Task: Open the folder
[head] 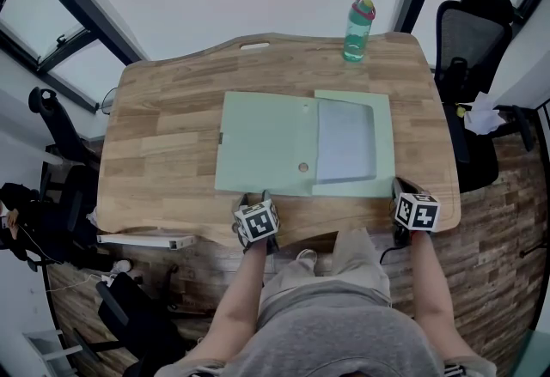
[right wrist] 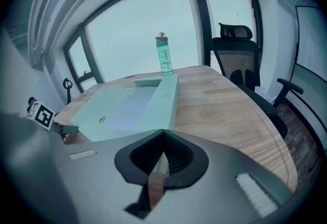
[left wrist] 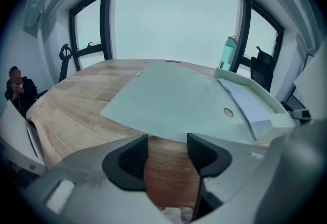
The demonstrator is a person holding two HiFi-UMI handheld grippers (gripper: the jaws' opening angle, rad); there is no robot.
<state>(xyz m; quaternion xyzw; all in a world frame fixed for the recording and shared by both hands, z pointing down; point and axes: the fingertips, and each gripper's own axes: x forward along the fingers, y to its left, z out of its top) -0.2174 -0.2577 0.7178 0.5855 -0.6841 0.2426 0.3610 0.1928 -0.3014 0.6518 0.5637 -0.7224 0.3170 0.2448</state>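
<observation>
Hanging over the near edge of the table (head: 163,135), lower centre in the head view, the left gripper (head: 255,197) has its jaws released over bare wood. The front edge of the green folder (head: 266,143) lies just beyond. The right gripper (head: 402,195) is clenched on the folder's near right corner. The folder lies open mid-table, with free wood to its left. A bottle (head: 358,30) stands at the far edge. Only the left gripper view shows a seated person (left wrist: 18,88), at its left edge.

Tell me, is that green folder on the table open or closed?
Open. The folder has its cover turned over to the left, and the papers inside are showing.
</observation>
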